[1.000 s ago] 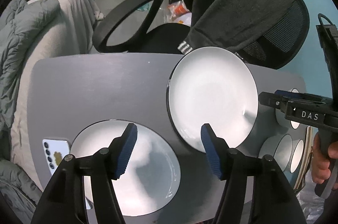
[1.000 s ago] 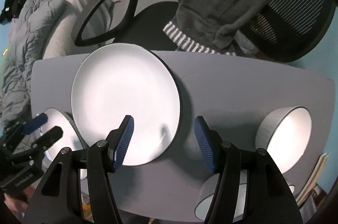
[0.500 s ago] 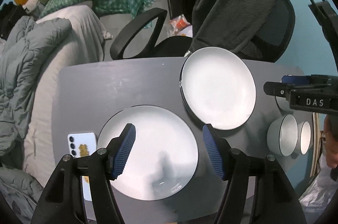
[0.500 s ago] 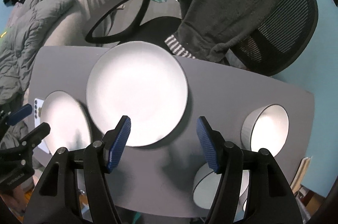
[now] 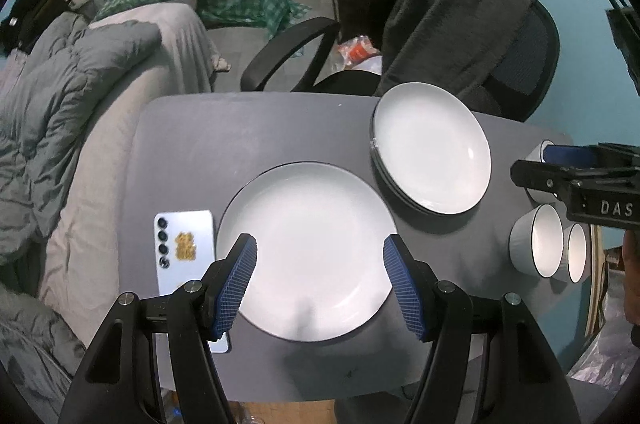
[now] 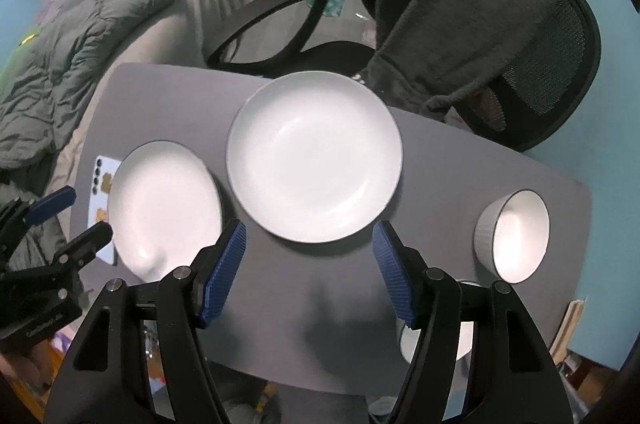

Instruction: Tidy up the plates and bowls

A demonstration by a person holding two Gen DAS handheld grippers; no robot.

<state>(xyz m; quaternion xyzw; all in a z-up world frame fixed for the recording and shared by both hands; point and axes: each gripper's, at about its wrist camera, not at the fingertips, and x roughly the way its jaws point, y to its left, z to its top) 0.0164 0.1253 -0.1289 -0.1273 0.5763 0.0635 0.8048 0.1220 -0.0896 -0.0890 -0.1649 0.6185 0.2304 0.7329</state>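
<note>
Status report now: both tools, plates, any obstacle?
Left tool open, empty. Right tool open, just widened, empty. White round plates lie apart. Pale blue phone beside.

White capitals "DAS" on the black body of the right gripper (image 5: 576,180), seen from the left wrist view, just right of the bowls (image 5: 538,244); the letters run to the frame edge, so the word may be cut short. Small pale lettering on the left gripper (image 6: 60,224) body, too blurred to read. Gold marking on the phone (image 5: 185,256) back, left of the near plate (image 5: 306,248): not legible.
</note>
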